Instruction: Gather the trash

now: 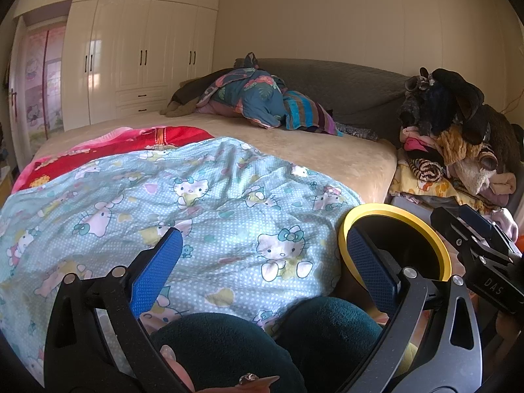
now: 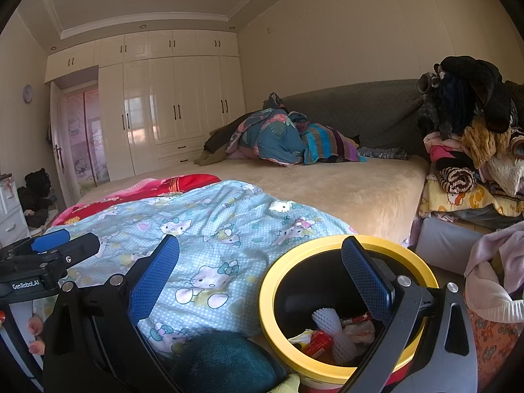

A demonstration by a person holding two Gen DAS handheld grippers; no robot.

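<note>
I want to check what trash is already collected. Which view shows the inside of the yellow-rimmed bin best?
The right wrist view: the yellow-rimmed bin opens toward the camera, showing wrappers and white foam netting inside. The left wrist view shows only its rim and dark interior.

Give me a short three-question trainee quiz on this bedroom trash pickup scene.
1. True or false: the yellow-rimmed black trash bin beside the bed is empty.
2. Which is open: A the left gripper, B the right gripper, C both?
3. Fill in: the light blue cartoon-cat blanket lies on the ____.

Key: 1 false, wrappers and a white foam net lie inside. 2 C. 3 bed.
</note>
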